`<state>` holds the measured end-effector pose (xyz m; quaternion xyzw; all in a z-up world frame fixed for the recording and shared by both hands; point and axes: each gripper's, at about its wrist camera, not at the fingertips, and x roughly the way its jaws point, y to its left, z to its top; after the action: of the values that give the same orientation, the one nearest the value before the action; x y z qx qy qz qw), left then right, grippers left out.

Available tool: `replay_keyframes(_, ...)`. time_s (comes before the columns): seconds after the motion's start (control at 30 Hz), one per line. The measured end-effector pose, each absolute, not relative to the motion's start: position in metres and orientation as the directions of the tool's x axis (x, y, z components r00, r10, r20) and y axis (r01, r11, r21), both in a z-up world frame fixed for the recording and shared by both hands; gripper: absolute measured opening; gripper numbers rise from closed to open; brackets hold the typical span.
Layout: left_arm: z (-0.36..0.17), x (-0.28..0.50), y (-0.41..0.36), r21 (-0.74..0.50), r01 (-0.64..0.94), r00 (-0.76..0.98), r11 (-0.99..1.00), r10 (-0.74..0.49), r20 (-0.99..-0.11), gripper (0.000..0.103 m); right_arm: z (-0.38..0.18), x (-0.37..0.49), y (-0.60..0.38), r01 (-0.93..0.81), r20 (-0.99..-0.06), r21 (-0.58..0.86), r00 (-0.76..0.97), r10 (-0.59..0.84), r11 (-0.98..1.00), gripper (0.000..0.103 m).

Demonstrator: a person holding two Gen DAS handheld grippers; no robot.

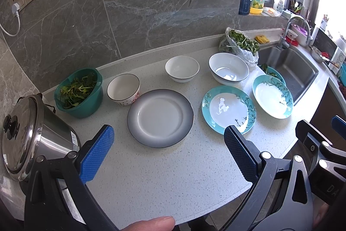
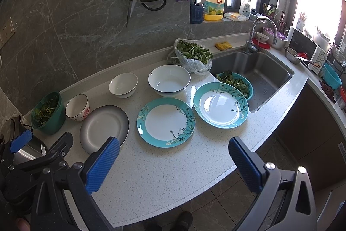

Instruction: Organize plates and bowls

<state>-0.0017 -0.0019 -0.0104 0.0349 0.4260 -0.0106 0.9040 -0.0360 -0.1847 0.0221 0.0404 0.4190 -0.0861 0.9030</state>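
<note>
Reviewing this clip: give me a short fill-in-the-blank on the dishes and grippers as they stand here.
1. The number of plates lying on the countertop is ____.
2. The bowl with red flowers stands between the grey-rimmed plate and the green ____ of leaves.
3. Both the left gripper and the right gripper are ____ and hold nothing.

Missing words: three; basket; open

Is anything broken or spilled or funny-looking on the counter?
Nothing is broken or spilled. One odd thing: the teal plate nearest the sink sits tilted, its far edge seemingly propped on the teal basket of greens behind it. The other plates and bowls sit flat and upright.
</note>
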Motion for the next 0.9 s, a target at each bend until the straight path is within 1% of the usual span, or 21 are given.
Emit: replay_keyframes(0.9,-0.0132,-0.0043,-0.0027,0.057,0.052,0.633,0.997,0.011,-0.774,0.103,0.02,-0.0339,-0.1837,0.189,-0.766,-0.001,0.631,-0.122,0.982,0.103)
